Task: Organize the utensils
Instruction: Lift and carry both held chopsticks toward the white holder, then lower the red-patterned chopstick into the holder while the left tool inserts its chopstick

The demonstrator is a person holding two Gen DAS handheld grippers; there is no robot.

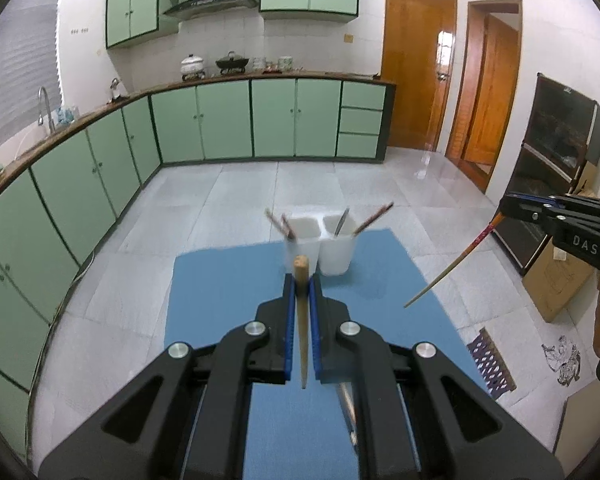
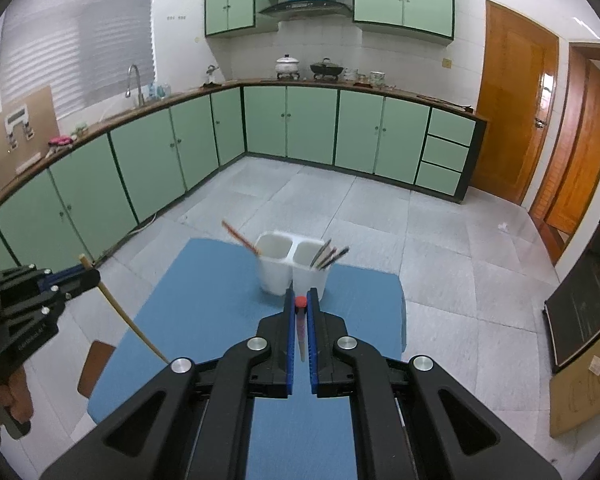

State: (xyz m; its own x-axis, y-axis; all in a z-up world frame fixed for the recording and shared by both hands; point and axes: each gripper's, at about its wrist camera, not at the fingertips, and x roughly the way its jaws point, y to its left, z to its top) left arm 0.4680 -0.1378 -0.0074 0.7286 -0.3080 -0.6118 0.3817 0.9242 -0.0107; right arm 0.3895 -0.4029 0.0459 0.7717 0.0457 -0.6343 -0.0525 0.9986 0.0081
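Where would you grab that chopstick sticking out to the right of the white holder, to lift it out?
Grip the chopstick by its raised upper end, coming from above and to the right. It leans out over the rim of the white holder, so that end stands free, while its lower part is buried inside the compartment beside other utensils.

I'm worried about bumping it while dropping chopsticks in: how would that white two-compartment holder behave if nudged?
The white holder looks like thin plastic, so probably light and apt to slide on the blue mat. It stands taller than either cup is wide, and its utensils lean outward, so a knock near the rim might tip it. Its two joined cups give a broader base, which likely helps.
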